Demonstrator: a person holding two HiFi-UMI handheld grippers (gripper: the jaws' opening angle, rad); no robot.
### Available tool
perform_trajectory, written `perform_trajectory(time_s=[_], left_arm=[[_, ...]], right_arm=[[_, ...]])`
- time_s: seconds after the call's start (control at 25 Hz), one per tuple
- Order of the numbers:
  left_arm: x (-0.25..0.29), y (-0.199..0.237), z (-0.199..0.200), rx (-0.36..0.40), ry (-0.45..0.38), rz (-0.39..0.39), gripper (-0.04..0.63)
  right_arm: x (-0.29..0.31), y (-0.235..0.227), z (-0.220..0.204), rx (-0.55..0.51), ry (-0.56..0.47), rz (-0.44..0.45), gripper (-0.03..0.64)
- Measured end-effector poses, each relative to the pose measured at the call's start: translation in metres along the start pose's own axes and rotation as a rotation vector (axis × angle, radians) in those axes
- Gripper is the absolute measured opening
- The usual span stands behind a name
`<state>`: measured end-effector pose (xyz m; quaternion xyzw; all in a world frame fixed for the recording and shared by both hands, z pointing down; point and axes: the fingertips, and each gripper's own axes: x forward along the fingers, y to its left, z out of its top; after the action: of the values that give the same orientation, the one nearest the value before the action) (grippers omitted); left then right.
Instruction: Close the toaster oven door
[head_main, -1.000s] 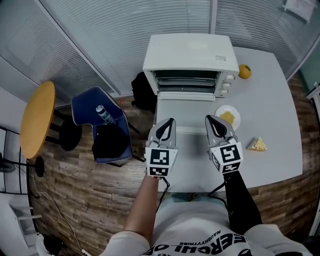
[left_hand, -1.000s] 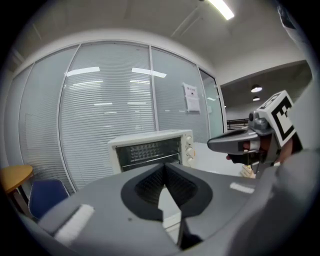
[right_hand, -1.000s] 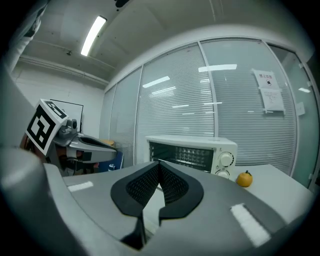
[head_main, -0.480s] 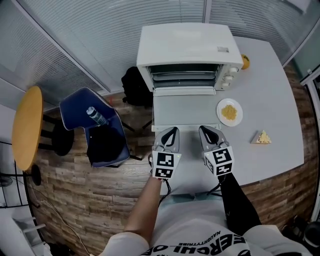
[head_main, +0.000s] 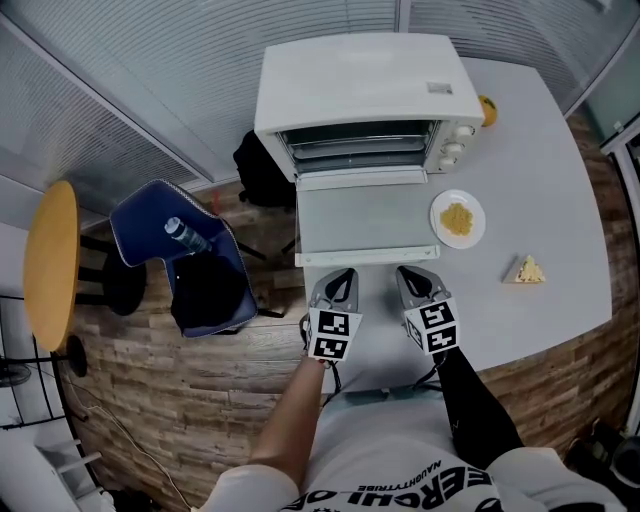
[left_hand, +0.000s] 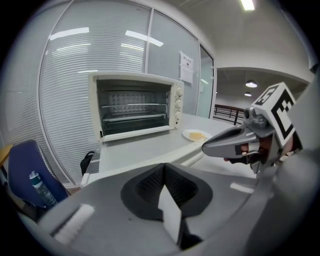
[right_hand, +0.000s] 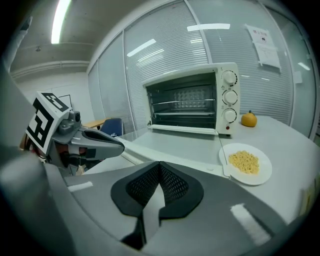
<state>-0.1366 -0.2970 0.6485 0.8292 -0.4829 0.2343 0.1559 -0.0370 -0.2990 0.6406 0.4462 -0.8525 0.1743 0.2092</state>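
**Oven door down, both grippers empty**

Far L: blue chair (head_main: 190, 262) w/ a bottle (head_main: 186, 234) on it. Your left gripper (head_main: 340, 282) is clenched on nothing, just short of the door's front edge. The toaster oven (head_main: 370, 90) sits at the table's back, its door (head_main: 365, 225) folded flat toward you. Your right gripper (head_main: 413, 283) is likewise closed, empty, beside the left. R of the door: plate (head_main: 441, 205) w/ yellow food.

The white toaster oven (head_main: 365, 85) stands at the far side of the grey table (head_main: 540, 180). Its door (head_main: 365, 220) is fully open, lying flat toward the person. A wire rack (head_main: 360, 150) shows inside, and three knobs (head_main: 455, 150) sit at the right.
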Motion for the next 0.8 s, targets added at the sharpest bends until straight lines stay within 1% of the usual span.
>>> perform_trajectory(time_s=[0.16,0.36,0.6,0.68,0.8], left_arm=[[0.01,0.003,-0.016,-0.015,0.05,0.01,0.055],[0.017,0.01,-0.022,-0.039,0.091,0.04,0.055],[0.024,0.019,-0.022,-0.061,0.065,0.08,0.055],[0.022,0.022,-0.02,-0.061,0.061,0.097,0.055],[0.019,0.028,-0.012,-0.052,0.032,0.12,0.057]], right_arm=[[0.005,-0.009,-0.018,0.025,0.04,-0.012,0.002],[0.012,-0.018,-0.022,0.031,0.057,-0.024,0.002],[0.02,-0.026,-0.02,0.029,0.054,-0.051,0.002],[0.02,-0.027,-0.016,0.024,0.044,-0.061,0.002],[0.018,-0.026,-0.007,0.013,0.023,-0.073,0.002]])
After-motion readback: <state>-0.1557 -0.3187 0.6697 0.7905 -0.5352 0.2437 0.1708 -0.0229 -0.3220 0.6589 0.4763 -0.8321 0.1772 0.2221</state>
